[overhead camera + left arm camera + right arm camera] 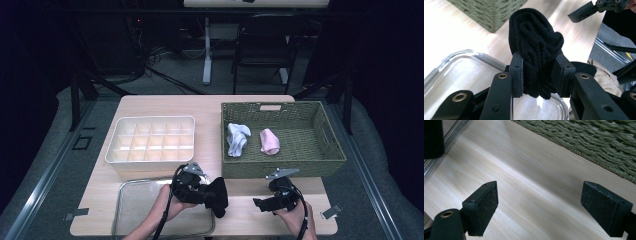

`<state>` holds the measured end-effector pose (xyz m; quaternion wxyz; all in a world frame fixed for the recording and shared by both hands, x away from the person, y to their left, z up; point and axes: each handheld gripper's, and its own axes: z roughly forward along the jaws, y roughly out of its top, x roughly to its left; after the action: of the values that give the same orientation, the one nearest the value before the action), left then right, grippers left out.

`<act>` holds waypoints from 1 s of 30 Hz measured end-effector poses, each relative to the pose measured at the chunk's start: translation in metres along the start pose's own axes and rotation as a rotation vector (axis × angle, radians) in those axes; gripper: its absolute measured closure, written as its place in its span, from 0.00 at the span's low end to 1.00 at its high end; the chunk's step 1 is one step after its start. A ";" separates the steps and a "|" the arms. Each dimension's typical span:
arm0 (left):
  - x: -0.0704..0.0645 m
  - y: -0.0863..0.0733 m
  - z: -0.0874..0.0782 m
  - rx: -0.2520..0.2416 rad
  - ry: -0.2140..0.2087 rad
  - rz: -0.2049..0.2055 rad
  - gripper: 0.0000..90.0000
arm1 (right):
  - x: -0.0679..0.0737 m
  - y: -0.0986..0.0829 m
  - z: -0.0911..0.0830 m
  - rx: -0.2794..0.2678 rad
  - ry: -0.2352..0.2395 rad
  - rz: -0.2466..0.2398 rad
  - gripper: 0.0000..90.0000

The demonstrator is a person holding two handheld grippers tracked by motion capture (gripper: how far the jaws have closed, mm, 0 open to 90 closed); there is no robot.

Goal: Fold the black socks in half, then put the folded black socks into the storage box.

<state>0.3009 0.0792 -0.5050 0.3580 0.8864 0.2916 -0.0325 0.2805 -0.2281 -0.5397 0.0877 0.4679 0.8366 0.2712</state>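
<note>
We see the black sock pinched between our left gripper fingers, bulging above them; our right gripper gapes wide, empty.

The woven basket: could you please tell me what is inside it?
Inside the woven basket lie a white sock bundle and a pink sock bundle, apart, on its floor. Its near wall hides the front strip of the floor.

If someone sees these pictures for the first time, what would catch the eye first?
Probably the rolled black sock, clamped in the left tool above a clear glass tray at the table's near edge. Next, the woven basket at far right, holding a white sock and a pink one.
</note>
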 end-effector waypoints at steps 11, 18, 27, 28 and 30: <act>0.010 -0.003 -0.019 -0.035 0.068 0.002 0.72 | -0.001 -0.001 -0.001 0.002 -0.006 0.019 0.16; 0.015 0.000 -0.033 -0.065 0.115 0.005 0.72 | -0.001 0.000 0.001 -0.002 -0.005 0.017 0.16; 0.030 0.004 -0.059 -0.136 0.197 -0.008 0.72 | -0.002 -0.001 -0.001 0.008 -0.019 0.021 0.16; 0.033 0.004 -0.061 -0.137 0.207 -0.008 0.72 | -0.002 0.000 -0.001 0.007 -0.017 0.023 0.16; 0.037 0.005 -0.066 -0.148 0.219 -0.020 0.72 | -0.002 0.000 -0.002 0.014 -0.018 0.014 0.16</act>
<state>0.3244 0.1384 -0.4627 0.3881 0.8528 0.3395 0.0823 0.2807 -0.2304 -0.5387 0.0902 0.4767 0.8343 0.2619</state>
